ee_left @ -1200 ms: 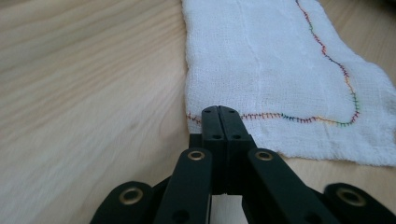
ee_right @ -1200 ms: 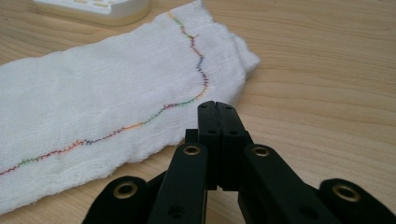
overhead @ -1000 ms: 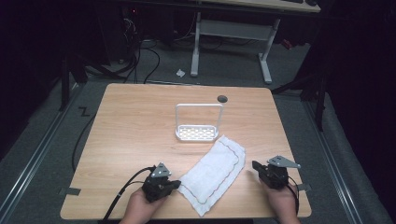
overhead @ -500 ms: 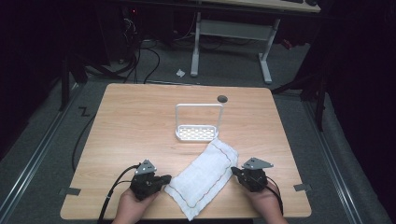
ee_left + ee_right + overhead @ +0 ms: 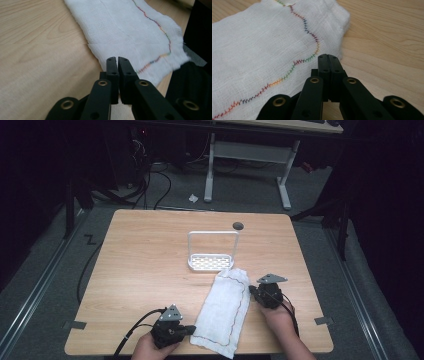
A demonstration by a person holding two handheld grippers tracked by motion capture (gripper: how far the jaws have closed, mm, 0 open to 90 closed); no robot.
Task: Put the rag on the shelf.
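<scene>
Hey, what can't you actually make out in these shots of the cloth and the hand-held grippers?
- High view: the cloth's near corner is cut off by the bottom edge.
- Left gripper view: whether the left hand-held gripper pinches fabric; its own jaws hide the contact.
- Right gripper view: the same for the right hand-held gripper.
- High view: the dark disc is too small to identify.

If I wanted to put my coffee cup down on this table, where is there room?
The table's left half is bare wood, and so is the far strip behind the white rack. The near middle is crowded: the white cloth lies there with the left gripper and right gripper at its sides.
</scene>
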